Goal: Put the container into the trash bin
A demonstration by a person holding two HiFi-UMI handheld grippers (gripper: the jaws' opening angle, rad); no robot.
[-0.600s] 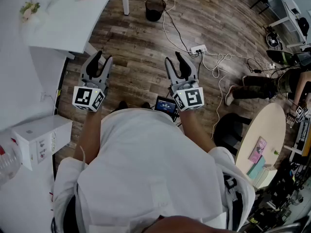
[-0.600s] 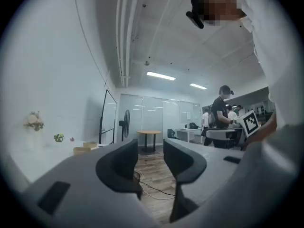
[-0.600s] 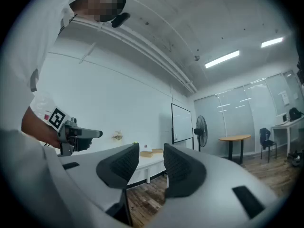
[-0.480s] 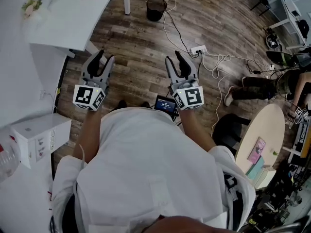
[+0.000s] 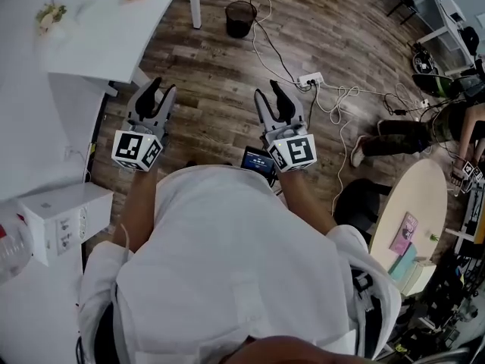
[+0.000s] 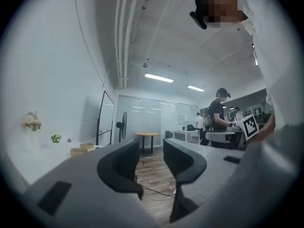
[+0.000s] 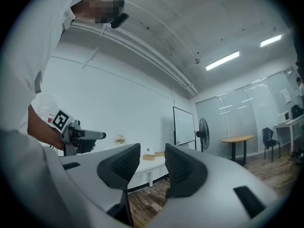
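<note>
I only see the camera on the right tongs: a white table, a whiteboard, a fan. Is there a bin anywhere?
Observer: Yes. The head view shows a black bin on the wooden floor, just past the leg of the white table.
Operator: Are the other tongs holding anything?
Observer: No. The left tongs are open, with nothing between them.
Operator: Then where is the container?
Observer: I cannot tell which thing it is. A white box and a clear bottle sit on a white counter at the head view's lower left, and neither pair of tongs touches them.
</note>
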